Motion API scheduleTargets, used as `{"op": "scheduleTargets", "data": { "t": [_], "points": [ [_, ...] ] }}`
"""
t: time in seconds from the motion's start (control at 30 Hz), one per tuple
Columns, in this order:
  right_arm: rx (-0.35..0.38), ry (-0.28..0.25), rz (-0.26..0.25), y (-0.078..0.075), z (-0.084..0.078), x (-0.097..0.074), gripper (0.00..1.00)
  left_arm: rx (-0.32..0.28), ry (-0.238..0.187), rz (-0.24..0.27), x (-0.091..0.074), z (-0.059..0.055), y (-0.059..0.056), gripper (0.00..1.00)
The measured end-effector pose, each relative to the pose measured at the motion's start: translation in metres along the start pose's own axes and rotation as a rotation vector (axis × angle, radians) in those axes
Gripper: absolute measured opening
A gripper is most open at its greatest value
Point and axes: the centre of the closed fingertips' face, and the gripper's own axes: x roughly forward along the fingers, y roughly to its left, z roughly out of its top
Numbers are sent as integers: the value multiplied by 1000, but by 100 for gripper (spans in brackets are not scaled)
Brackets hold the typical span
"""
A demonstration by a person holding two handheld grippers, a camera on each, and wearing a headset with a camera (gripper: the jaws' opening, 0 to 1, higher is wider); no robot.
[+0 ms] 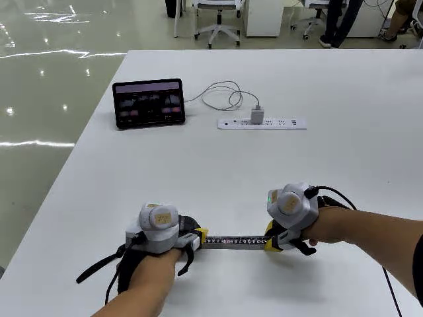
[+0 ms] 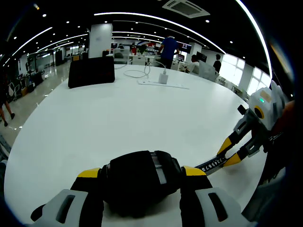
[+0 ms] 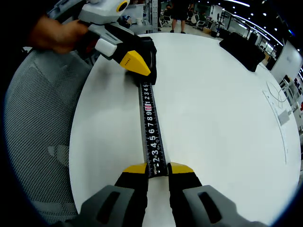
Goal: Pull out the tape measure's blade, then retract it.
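tape measure (image 2: 142, 182) — black case | blade (image 3: 150, 127) — numbered, drawn out straight

tape measure case (image 1: 190, 226) left on table (image 1: 297, 79) | blade (image 1: 234, 241) runs right | tablet (image 1: 148, 102), power strip (image 1: 285, 123) behind

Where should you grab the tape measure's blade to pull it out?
Grip the blade at its free end, across its two thin edges, coming straight along its length from the side away from the black case. Its flat face points up, so the edges are what jaws can reach; the right hand-held gripper is placed just so.
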Motion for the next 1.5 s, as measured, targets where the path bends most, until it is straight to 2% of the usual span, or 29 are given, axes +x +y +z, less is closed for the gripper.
{"op": "scheduleTargets", "data": {
  "t": [0.53, 1.5],
  "points": [
    [22, -35, -2, 2, 12, 7, 12, -3, 0, 1, 0, 0, 0, 61],
    [12, -86, -4, 5, 35, 17, 12, -10, -1, 5, 0, 0, 0, 61]
  ]
}}
